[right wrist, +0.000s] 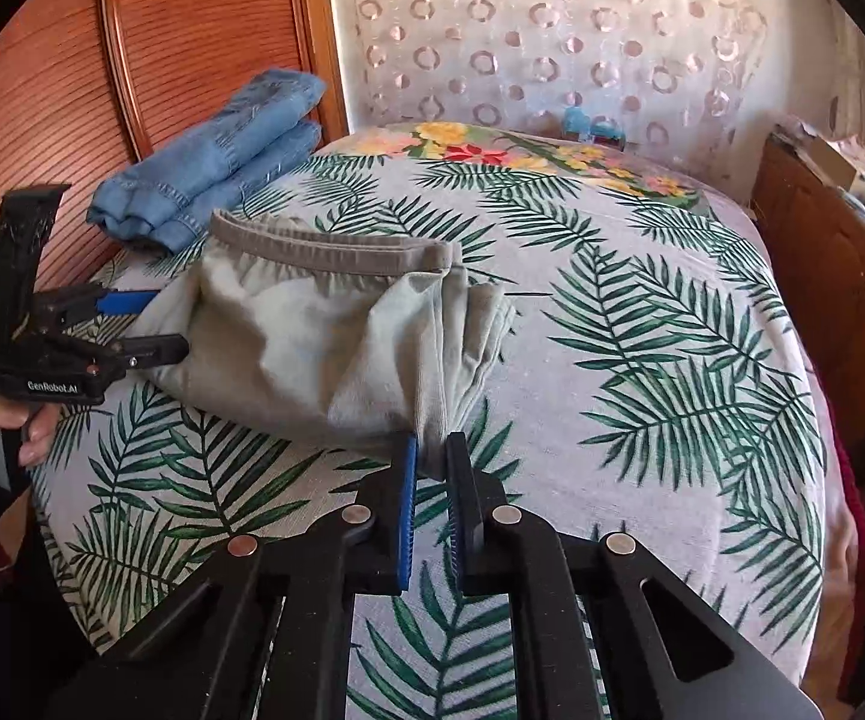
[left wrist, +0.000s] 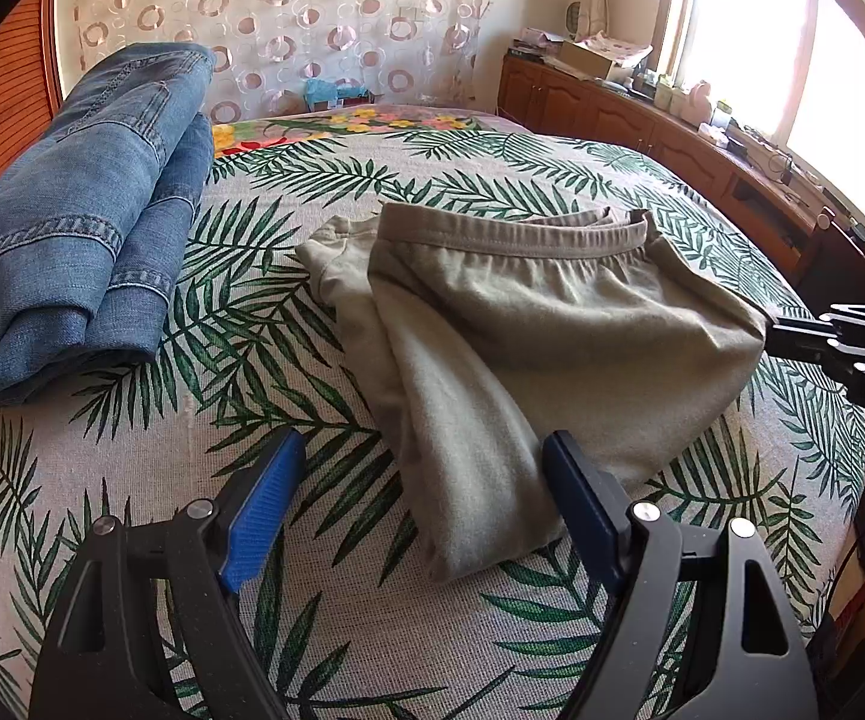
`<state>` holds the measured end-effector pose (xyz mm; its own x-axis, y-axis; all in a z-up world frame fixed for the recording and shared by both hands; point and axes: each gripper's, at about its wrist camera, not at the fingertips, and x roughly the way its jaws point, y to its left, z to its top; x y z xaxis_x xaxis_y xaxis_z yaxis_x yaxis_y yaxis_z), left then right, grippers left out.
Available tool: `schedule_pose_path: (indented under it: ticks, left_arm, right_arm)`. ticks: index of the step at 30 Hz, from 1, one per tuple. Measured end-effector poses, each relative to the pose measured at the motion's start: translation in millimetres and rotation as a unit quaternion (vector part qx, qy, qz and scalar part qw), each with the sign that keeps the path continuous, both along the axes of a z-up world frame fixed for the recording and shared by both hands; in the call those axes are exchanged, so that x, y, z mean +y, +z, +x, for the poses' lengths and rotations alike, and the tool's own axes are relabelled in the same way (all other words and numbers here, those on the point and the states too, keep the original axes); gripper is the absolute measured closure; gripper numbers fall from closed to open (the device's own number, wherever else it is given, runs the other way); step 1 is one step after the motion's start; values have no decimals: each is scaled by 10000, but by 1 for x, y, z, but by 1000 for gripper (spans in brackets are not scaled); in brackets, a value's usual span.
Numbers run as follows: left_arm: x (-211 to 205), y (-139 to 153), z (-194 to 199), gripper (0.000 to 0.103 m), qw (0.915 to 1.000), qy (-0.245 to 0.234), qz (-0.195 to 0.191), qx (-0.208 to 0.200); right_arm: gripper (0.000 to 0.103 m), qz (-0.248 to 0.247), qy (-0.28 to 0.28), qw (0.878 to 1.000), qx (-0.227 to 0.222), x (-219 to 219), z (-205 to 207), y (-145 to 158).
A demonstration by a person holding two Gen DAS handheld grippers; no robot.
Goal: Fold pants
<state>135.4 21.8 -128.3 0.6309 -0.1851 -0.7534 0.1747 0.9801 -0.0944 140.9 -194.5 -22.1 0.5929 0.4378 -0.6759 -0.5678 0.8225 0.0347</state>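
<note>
Pants point(left wrist: 540, 324), grey-green, lie partly folded in the middle of the bed point(left wrist: 372, 630), waistband point(left wrist: 510, 234) on the far side, legs doubled underneath. Folded jeans point(left wrist: 72, 228) sit well apart from the pants, at the headboard edge of the bed, likely a finished item parked out of the way.

Right claw point(right wrist: 431, 456) is pressed together, pinching a bunched corner of the pants at their near edge; cloth is visibly gathered between the blue pads. Probably an anchor or a lift point for the next fold.

Left claw point(left wrist: 426, 480) is spread wide, nothing gripped. It hovers at the opposite side of the pants, one blue pad close to the fabric edge. Looks staged to take the second corner so both ends move together and the fold stays square.

Risk: a one-sided pull would drag the stack and skew it.
</note>
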Motion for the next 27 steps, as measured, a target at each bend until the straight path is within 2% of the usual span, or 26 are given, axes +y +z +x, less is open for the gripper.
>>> schedule_pose_path:
  ticks: [6,7,8,10,12,17,19,27]
  left_arm:
    - [1,2,-5,21,10000,-15,-60,-69]
    - [2,2,-6,25,9999,-31,-96,-55]
    - [4,3,-9,28,9998,-69,-180,-35]
    - [8,6,-15,45,9989,-135,-440,-48]
    - [8,8,-18,55,9980,-215,-602,-30]
    - [1,4,-15,73,9980,-330,-541,-13]
    - [0,6,-15,86,9979,-349,-542,-82]
    - [5,22,-44,89,9969,-411,-620,-249]
  right_arm:
    - [94,-133,3,9998,141,6,0,-15]
    - [94,-128,-4,9998,140,8,2,-16]
    - [94,-97,-11,9998,143,7,2,-16]
    - [94,-59,-8,9999,158,6,2,-17]
    - [94,-38,5,9999,155,7,4,-18]
    - [94,25,3,9999,128,5,3,-20]
    - [94,25,0,9999,126,5,3,-20]
    - [94,150,138,9997,123,-1,-17,-9]
